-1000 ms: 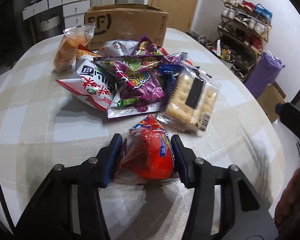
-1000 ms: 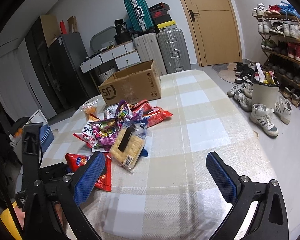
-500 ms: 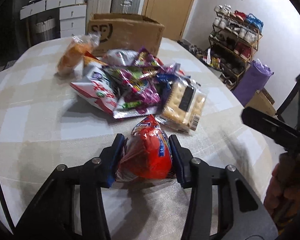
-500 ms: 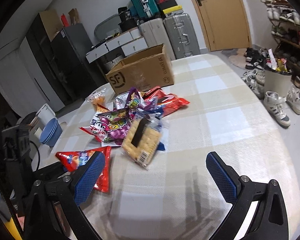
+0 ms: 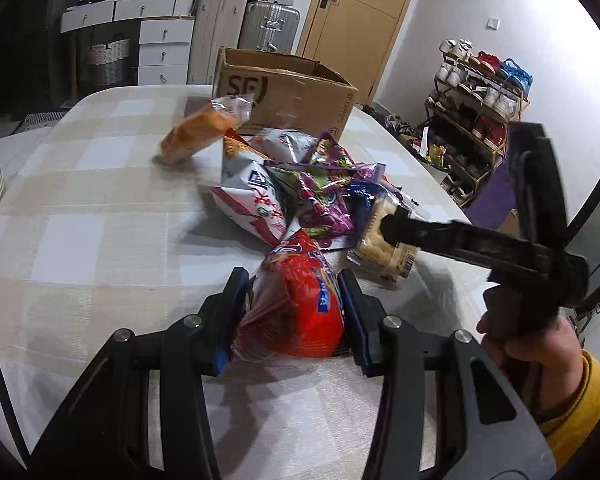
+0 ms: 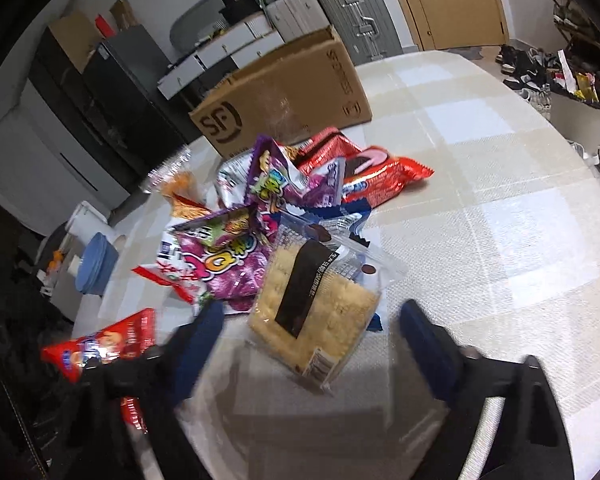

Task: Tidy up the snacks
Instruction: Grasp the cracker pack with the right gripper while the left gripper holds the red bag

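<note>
Left hand-held gripper (image 5: 295,308) clenched on crinkly red snack bag (image 5: 300,304) just above checked-cloth worktop (image 5: 79,240), right hand-held gripper (image 6: 308,332) closing w/ flat clear-wrapped cracker pack (image 6: 316,312) btwn its blue pads, untouched, glossy foil packets (image 6: 235,256) piled beyond, cardboard box (image 6: 283,96) behind.

Beige-and-white checked cloth covers the bench (image 6: 480,200). The red bag (image 5: 304,304) carries blue lettering. The crackers (image 6: 316,316) are pale yellow under a black band. At twelve o'clock sits a brown box (image 6: 283,92); purple bags (image 6: 223,256) and a white-red bag (image 5: 251,204) lie between.
</note>
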Available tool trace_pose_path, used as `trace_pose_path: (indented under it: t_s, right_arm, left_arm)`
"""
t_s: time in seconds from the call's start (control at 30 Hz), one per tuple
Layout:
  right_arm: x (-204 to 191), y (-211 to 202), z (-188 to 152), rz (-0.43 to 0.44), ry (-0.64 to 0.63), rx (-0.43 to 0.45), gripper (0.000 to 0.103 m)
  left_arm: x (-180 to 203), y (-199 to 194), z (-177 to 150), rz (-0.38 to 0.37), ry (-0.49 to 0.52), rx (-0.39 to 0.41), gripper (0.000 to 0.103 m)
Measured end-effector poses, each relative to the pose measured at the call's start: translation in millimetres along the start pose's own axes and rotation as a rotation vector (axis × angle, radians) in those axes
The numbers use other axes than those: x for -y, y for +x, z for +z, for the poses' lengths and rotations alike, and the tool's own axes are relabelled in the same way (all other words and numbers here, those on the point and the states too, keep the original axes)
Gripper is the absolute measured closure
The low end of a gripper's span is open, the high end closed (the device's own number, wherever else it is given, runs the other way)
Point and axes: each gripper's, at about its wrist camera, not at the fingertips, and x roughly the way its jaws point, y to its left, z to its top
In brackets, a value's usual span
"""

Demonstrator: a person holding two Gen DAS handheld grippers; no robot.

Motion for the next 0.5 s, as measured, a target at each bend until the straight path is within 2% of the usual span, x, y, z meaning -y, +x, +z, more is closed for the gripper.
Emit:
trace_pose_path:
  t_s: [0.07, 0.17, 0.2, 0.27, 0.3, 0.5]
  right_arm:
    - [-4, 0, 1, -0.005, -0.005, 0.022, 0.037]
    - [-5, 1, 2, -0.025, -0.014, 0.029, 0.049]
    - [-4, 0, 2, -0.017, -0.009, 0.033, 0.051]
    - [0, -5, -2, 0.004, 0.008, 0.039, 0.059]
    - [2, -8, -4, 0.016, 0.018, 0.043, 0.060]
    - [12, -29, -27, 0.045, 0.037, 0.065, 0.066]
  left_arm:
    - [-5, -7, 4, -0.004, -0.012, 0.001, 0.060]
    - [-13, -12, 4, -0.011, -0.030, -0.002, 0.060]
    - [-17, -7, -6, -0.008, -0.027, -0.004, 0.060]
    - [-19, -12, -4, -0.012, -0.029, -0.001, 0.060]
    - [-22, -8, -13, -0.009, -0.026, -0.001, 0.060]
    - [-32, -13, -20, -0.007, -0.031, 0.005, 0.060]
